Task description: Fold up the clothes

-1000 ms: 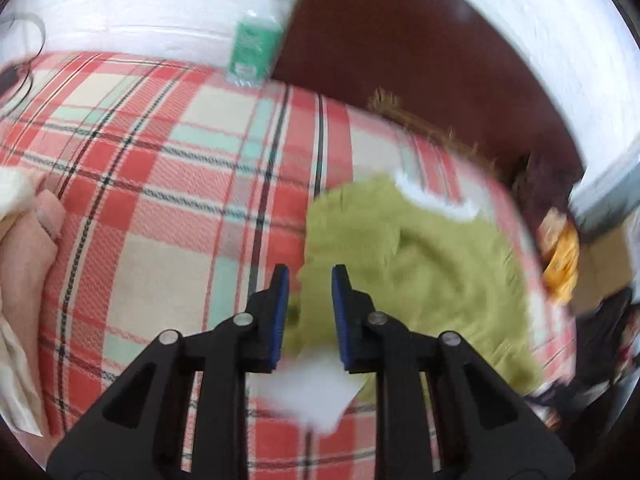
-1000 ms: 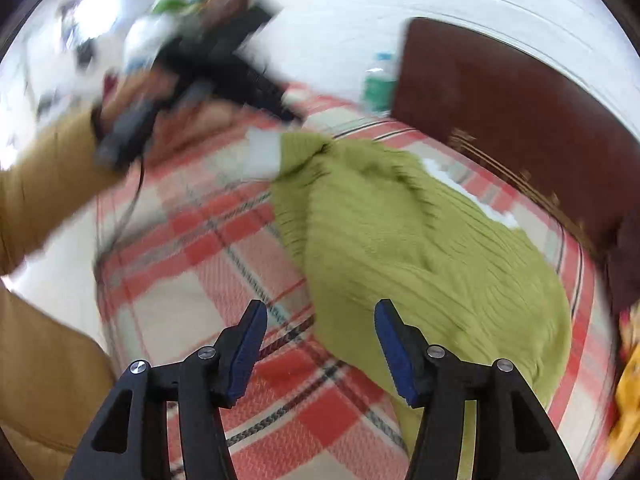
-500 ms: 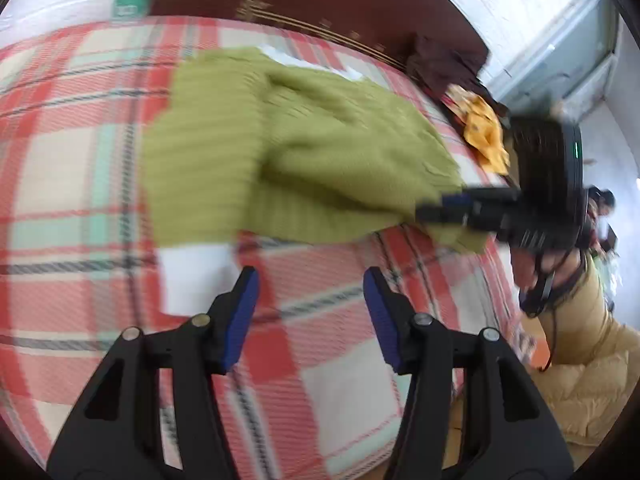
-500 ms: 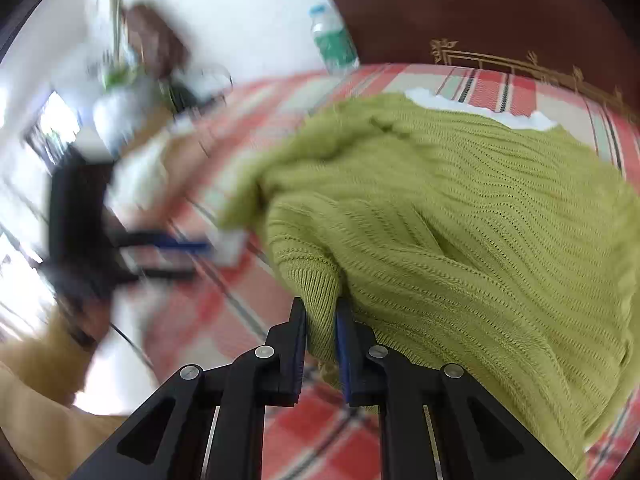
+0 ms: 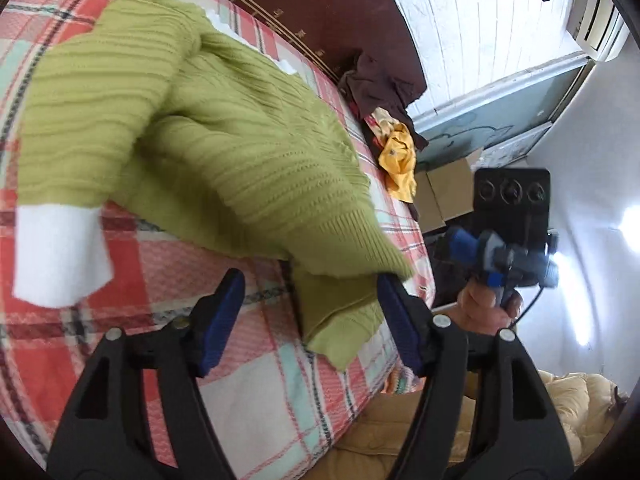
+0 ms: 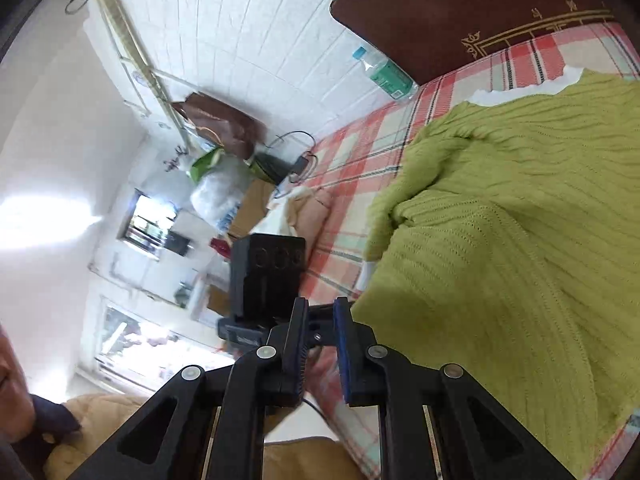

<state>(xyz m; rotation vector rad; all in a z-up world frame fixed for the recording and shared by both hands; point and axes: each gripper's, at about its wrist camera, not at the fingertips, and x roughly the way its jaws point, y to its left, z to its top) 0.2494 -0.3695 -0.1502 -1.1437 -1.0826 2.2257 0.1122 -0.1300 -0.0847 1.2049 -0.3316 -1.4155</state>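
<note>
A green knit sweater (image 5: 224, 136) with a white cuff (image 5: 56, 256) lies on the red plaid bed (image 5: 248, 396). One sleeve is folded across its body. My left gripper (image 5: 308, 312) is open just above the sweater's hem corner, which lies between the fingers. My right gripper (image 6: 320, 344) is nearly shut with a narrow gap and nothing in it, off the sweater's (image 6: 520, 240) left edge. It shows in the left wrist view (image 5: 472, 248) beyond the bed's edge.
A dark wooden headboard (image 5: 320, 12) backs the bed. Dark and yellow clothes (image 5: 396, 160) are heaped at the bed's far corner. A water bottle (image 6: 384, 72) stands by the headboard. Pink clothes (image 6: 312, 208) lie at the bed's left side.
My right gripper has let go of the sweater sleeve and drawn back off the bed's edge. My left gripper has moved toward the hem corner and stays open.
</note>
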